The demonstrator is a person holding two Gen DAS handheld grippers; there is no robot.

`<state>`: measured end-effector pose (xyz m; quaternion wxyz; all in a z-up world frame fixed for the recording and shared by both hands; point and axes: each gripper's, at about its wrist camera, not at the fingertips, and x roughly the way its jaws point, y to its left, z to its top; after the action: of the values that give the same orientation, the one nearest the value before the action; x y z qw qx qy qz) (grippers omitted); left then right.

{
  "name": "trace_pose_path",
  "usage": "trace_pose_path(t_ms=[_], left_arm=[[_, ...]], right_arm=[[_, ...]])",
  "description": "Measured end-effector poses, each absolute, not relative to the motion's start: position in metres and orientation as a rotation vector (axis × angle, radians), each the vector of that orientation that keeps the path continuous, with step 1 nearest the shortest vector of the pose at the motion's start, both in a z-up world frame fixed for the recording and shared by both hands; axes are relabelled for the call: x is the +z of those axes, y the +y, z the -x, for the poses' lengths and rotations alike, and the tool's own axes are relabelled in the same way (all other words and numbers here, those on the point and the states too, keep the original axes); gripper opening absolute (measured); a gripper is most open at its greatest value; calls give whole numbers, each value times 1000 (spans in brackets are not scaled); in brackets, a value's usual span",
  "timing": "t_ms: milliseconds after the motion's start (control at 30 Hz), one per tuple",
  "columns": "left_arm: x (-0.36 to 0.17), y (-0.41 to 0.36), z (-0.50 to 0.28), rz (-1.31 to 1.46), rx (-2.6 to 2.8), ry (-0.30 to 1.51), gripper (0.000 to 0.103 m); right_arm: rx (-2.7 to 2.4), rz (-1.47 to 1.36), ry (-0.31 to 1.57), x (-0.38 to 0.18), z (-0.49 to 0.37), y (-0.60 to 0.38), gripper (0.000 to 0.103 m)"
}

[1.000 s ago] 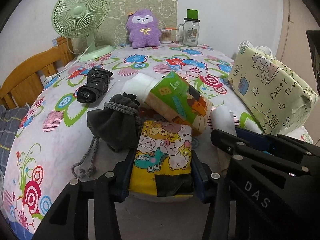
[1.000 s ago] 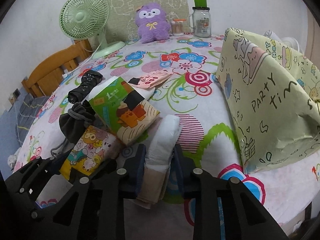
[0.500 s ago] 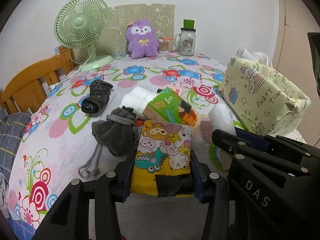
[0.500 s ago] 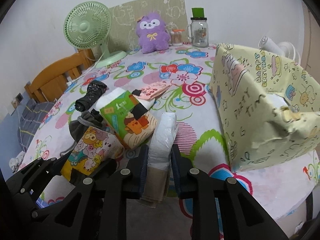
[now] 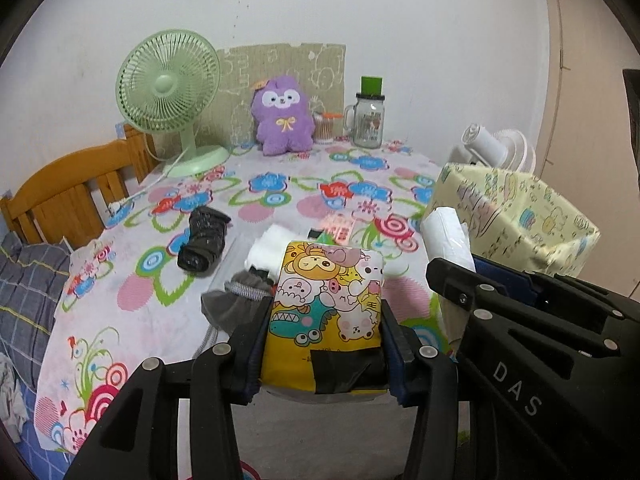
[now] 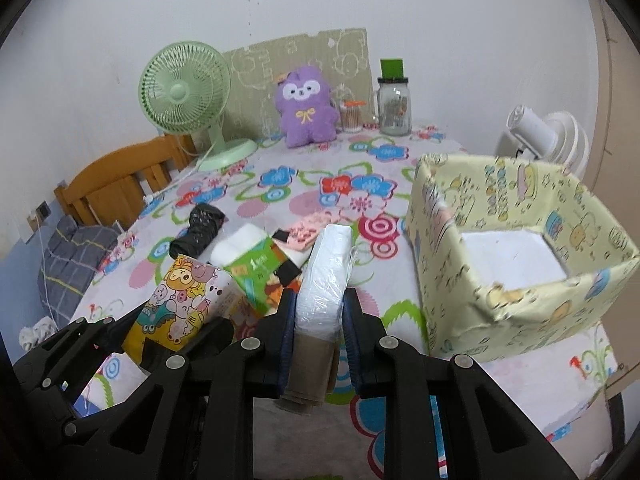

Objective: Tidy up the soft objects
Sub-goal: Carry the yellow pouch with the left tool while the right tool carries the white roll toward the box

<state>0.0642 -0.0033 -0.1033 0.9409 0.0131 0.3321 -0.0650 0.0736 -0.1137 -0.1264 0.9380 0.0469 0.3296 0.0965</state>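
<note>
My left tool (image 5: 326, 344) is clamped on the cartoon tissue pack (image 5: 328, 300); my right tool (image 6: 318, 336) grips the white wrapped pack (image 6: 324, 280), beside the yellow box (image 6: 516, 248).

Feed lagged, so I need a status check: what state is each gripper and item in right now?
left gripper: jaws shut on the cartoon tissue pack, held off the table.
right gripper: jaws shut on the white wrapped pack, lifted.
yellow box: open-topped, nothing inside.
green tissue pack: lying on the table.
grey drawstring pouch: lying, cinched.
black folded umbrella: lying closed.
green fan: upright.
glass mug: upright, lidded.
</note>
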Motion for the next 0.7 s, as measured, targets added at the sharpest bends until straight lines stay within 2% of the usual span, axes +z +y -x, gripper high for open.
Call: trace_pose_path(t_ms=[700], left_arm=[[-52,-13,-70,-25,-128,601,49]], right_arm=[[202,-91,589,-72,-76,-126,25]])
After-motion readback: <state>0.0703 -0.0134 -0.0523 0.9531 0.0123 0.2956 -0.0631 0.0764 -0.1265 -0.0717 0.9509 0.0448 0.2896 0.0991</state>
